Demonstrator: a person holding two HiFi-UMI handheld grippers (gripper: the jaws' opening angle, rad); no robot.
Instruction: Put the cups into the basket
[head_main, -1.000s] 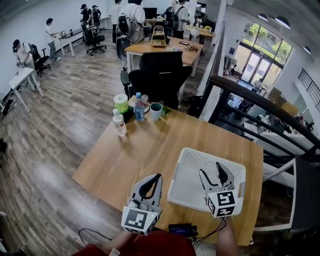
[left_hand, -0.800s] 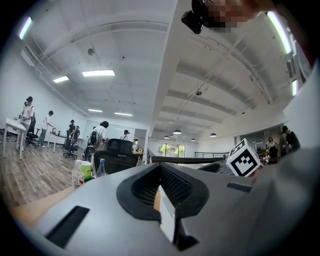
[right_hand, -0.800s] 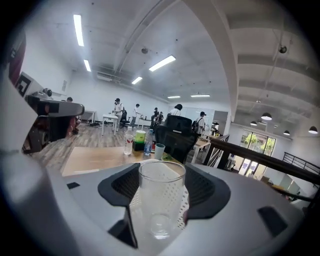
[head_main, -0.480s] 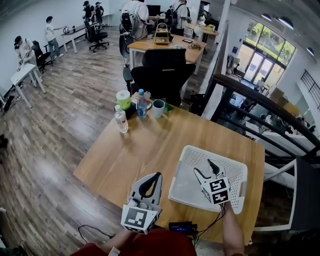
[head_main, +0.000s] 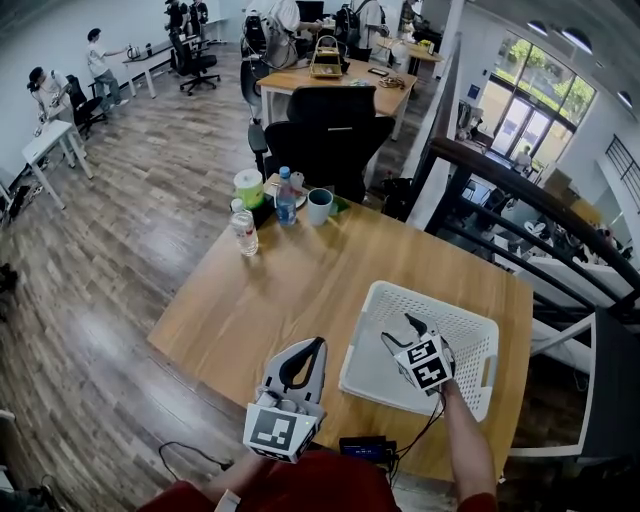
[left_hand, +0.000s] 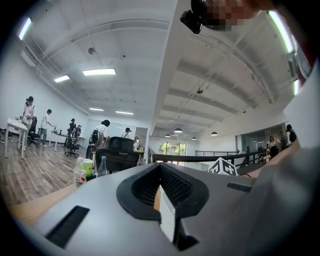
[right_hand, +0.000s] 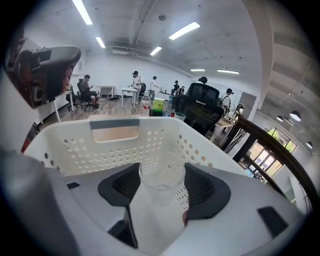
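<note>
A clear plastic cup sits between the jaws of my right gripper, which is shut on it. This gripper hangs inside the white perforated basket, low over its floor; the basket wall fills the right gripper view. My left gripper is held near the table's front edge, left of the basket, fingertips together with nothing between them. At the table's far end stand a green cup and a pale mug.
Two water bottles stand beside the far cups. A black office chair is behind the wooden table. A dark railing runs to the right. A small black device with cables lies at the near edge.
My right gripper has moved forward and lower into the basket with the clear cup in it. My left gripper has stayed where it was.
</note>
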